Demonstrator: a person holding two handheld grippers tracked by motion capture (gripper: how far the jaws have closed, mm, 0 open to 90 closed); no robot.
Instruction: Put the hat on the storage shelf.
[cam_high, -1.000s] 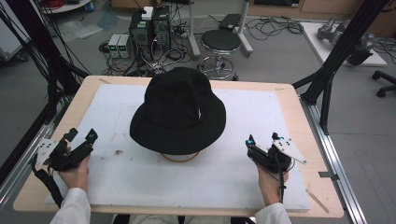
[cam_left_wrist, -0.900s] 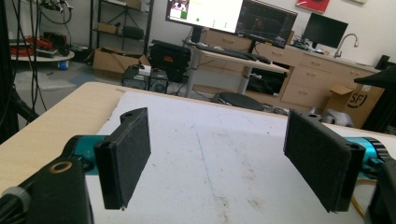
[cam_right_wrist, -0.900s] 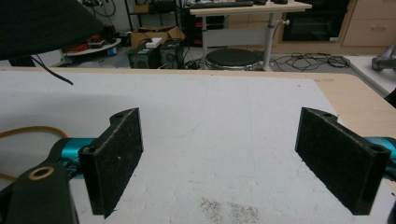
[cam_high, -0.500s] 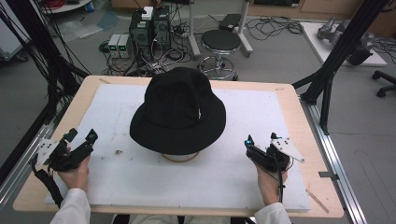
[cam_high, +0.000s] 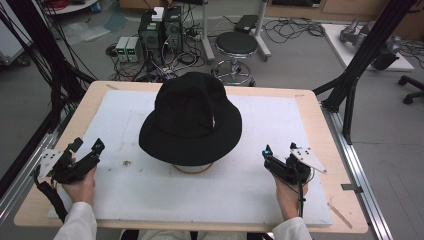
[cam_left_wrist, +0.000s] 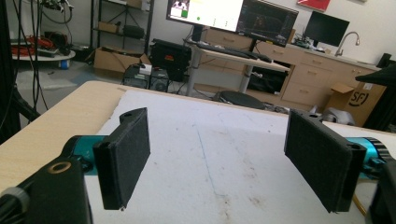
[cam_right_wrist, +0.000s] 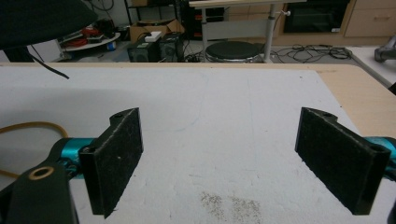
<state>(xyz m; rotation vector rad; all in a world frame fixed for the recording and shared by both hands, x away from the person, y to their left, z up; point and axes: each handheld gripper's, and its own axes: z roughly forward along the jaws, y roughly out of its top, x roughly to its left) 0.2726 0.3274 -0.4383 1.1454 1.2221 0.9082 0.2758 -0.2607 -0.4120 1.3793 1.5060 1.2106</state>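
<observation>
Meanwhile, the left gripper (cam_high: 85, 155) rested at the near left edge of the white mat (cam_high: 280, 125) with its jaws spread on nothing, a person's black hat (cam_high: 191, 120) hid the mat's middle, and the right gripper (cam_high: 280, 161) sat near right, jaws likewise spread and empty.

The black hat (cam_high: 191, 120) hides the person's head and most of a tan ring (cam_high: 192, 169) on the tabletop (cam_high: 310, 107). In the right gripper view the hat's brim (cam_right_wrist: 42, 18) is cut off by the top-left corner.
</observation>
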